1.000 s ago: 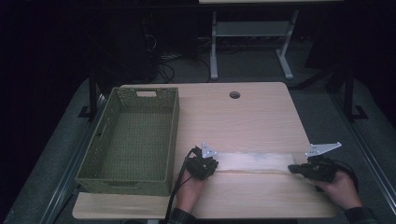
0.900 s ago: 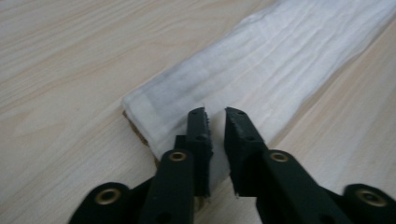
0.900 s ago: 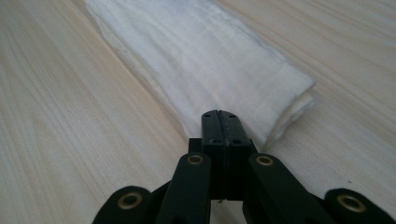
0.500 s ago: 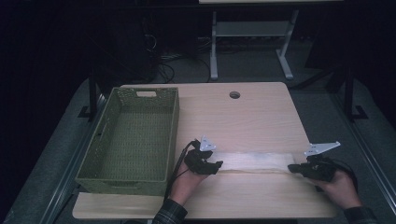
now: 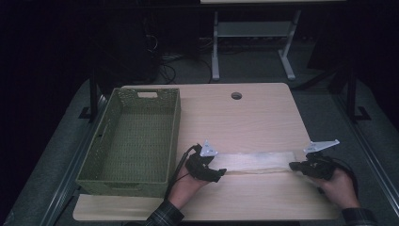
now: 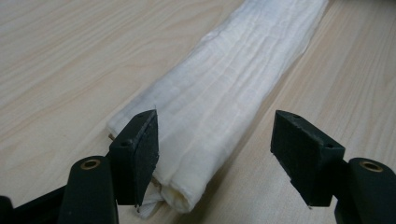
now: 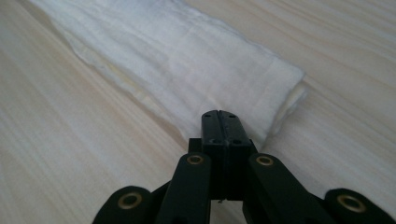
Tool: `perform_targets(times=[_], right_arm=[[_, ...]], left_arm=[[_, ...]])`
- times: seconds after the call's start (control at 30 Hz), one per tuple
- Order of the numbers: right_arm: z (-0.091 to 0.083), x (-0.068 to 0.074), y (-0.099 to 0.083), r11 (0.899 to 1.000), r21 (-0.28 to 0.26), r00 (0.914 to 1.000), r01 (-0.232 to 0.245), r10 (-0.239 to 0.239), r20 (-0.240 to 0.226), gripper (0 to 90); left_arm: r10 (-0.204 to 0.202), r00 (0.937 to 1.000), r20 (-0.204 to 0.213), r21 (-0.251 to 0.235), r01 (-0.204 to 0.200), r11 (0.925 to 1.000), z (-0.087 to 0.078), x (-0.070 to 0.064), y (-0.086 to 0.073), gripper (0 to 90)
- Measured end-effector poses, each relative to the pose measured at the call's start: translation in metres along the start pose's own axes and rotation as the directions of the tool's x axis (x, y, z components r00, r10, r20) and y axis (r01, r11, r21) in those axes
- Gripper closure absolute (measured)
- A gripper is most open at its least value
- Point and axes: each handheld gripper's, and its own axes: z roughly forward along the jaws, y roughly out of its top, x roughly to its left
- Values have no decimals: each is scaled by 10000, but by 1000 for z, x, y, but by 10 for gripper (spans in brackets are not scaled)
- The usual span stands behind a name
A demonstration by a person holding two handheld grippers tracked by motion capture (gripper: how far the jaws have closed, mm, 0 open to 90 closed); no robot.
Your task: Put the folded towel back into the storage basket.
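Observation:
A long folded white cloth point(image 5: 256, 162) lies flat across the near part of the wooden table point(image 5: 244, 122), between the two hands. My left gripper point(image 5: 219, 173) is at its left end. In the left gripper view the cloth point(image 6: 243, 70) runs away from me, and the left gripper point(image 6: 215, 135) is open with a jaw on each side of the cloth's end. My right gripper point(image 5: 295, 165) is at the cloth's right end. In the right gripper view the right gripper point(image 7: 223, 119) is shut, its tip over the near edge of the cloth point(image 7: 177, 60). No fabric shows between its jaws.
A green woven basket point(image 5: 174, 136) stands empty on the table's left side, close to my left hand. A round cable hole point(image 5: 236, 95) sits near the far edge. Beyond the table are a dark floor, cables and a metal stand point(image 5: 254, 33).
My left hand has shifted slightly at the cloth's left end, up and then back down. The right hand and the cloth stay where they were.

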Motion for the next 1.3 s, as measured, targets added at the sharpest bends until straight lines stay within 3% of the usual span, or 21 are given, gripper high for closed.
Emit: perform_targets(times=[0.1, 0.37, 0.67, 1.3], right_arm=[[3, -3, 4, 10000, -42, 9999, -13, 13, 137, 896], [9, -15, 13, 9999, -156, 9998, 15, -11, 203, 895], [18, -27, 26, 9996, -257, 9998, -91, 95, 159, 895], [53, -44, 74, 9985, -394, 9990, 392, -383, 230, 894]], left_arm=[[152, 9998, -141, 122, -150, 9998, -1, -2, -3, 305], [-102, 9992, -377, -74, 99, 9999, -3, -1, -5, 301], [-150, 9995, -276, -50, 148, 9999, 2, -2, -4, 297], [-151, 9996, -249, -46, 150, 9999, 4, 0, -3, 297]])
